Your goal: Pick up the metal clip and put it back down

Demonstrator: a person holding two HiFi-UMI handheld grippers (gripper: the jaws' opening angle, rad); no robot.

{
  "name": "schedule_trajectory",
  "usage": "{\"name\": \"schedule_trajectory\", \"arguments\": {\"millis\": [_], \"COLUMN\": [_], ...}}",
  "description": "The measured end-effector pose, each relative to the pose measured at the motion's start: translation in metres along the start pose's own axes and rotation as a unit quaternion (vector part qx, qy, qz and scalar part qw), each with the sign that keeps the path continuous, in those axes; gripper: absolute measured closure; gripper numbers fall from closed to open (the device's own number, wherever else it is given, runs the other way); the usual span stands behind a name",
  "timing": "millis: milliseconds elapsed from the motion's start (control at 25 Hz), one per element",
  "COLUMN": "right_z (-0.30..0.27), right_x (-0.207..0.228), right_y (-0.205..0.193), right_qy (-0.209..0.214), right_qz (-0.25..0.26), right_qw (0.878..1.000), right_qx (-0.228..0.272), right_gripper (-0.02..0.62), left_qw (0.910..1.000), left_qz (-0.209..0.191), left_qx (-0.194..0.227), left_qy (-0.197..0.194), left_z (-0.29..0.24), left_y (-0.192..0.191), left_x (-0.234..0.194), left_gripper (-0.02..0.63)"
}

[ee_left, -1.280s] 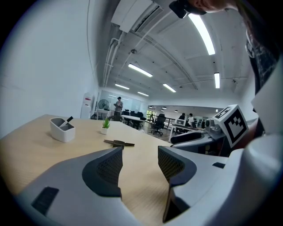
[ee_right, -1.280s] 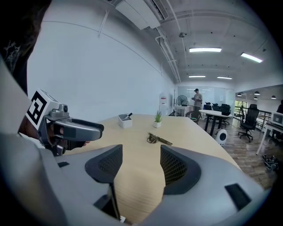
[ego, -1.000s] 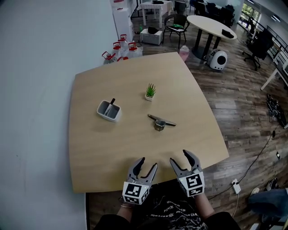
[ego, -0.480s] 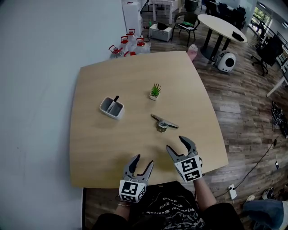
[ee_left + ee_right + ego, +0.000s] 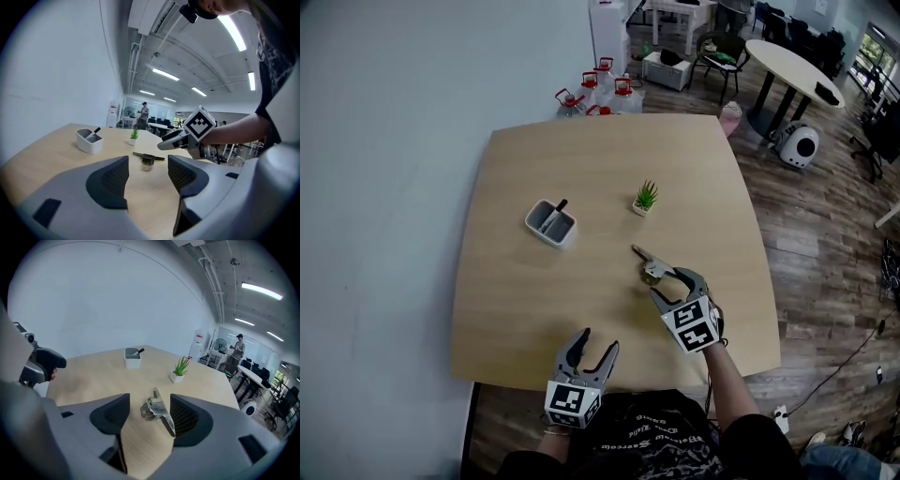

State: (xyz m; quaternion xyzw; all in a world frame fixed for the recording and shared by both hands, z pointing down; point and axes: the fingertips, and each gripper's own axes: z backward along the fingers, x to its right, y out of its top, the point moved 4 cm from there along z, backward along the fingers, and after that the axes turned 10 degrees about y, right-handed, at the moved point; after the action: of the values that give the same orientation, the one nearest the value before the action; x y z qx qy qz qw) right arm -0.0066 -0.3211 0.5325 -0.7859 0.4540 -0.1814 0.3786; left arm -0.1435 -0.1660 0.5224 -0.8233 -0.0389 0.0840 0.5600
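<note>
The metal clip lies flat on the wooden table, right of centre. My right gripper is open just behind it, its jaws spread on either side of the clip's near end. Seen from the right gripper view, the clip sits in the gap between the two jaws, close to the right one, untouched. My left gripper hangs open over the table's near edge with nothing in it. The left gripper view has the clip ahead on the tabletop and the right gripper beside it.
A white pen holder with a dark pen stands left of centre. A small potted plant stands beyond the clip. Water jugs sit on the floor behind the table. The table's near edge runs by my left gripper.
My right gripper has moved forward from the table's near edge up to the clip. The left gripper has stayed near the edge. The head view has shifted.
</note>
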Motion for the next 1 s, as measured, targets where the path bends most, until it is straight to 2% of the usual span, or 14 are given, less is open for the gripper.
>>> {"name": "schedule_trajectory", "arguments": {"millis": [400, 640, 760, 1000], "right_z": [-0.056, -0.083, -0.09, -0.104], "right_x": [0.016, 0.026, 0.029, 0.034], "right_y": [-0.01, -0.021, -0.024, -0.03], "right_qy": [0.051, 0.067, 0.076, 0.088], "right_qz": [0.042, 0.055, 0.07, 0.073], "right_qw": [0.996, 0.99, 0.987, 0.981], "right_qx": [-0.066, -0.108, -0.127, -0.155], "right_gripper": [0.311, 0.311, 0.313, 0.332], "left_qw": [0.9991, 0.9988, 0.9988, 0.9992], "left_qz": [0.016, 0.014, 0.023, 0.025], "left_qx": [-0.01, -0.022, -0.032, -0.026], "left_qy": [0.038, 0.041, 0.029, 0.02], "left_z": [-0.003, -0.007, -0.01, -0.012], "left_y": [0.001, -0.001, -0.003, 0.001], "left_x": [-0.008, -0.008, -0.002, 0.005], "left_gripper": [0.353, 0.353, 0.353, 0.354]}}
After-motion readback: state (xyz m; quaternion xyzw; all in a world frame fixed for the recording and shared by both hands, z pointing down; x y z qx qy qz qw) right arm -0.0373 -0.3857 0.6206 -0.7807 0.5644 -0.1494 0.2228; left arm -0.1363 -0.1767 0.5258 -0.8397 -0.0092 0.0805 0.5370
